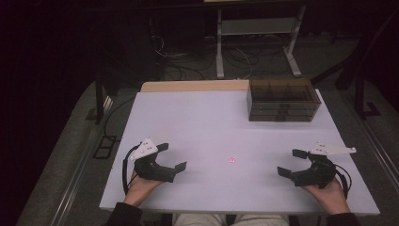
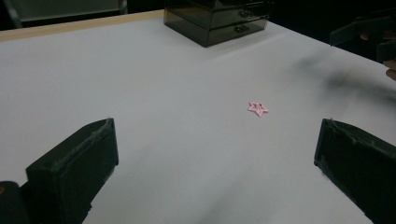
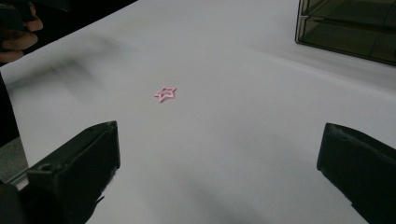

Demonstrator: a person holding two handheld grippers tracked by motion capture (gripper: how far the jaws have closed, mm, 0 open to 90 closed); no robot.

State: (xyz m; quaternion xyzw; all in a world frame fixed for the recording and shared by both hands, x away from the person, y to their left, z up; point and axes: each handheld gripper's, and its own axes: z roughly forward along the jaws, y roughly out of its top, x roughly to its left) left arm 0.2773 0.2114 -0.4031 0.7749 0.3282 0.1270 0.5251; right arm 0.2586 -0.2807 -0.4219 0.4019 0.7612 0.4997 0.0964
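Nothing is picked up yet. The pink star (image 1: 232, 160) lies flat on the worktop (image 1: 197, 122), on its own, and I take it as my landmark. My left gripper (image 1: 172, 157) sits well to the star's left, fingers spread wide and empty. My right gripper (image 1: 291, 163) sits well to its right, fingers likewise wide apart, holding nothing. The dark drawer box (image 1: 283, 100) stands beyond the star, towards the far right corner, drawers closed as far as I can tell. I judge the reach, grasp and any stowing are all left.
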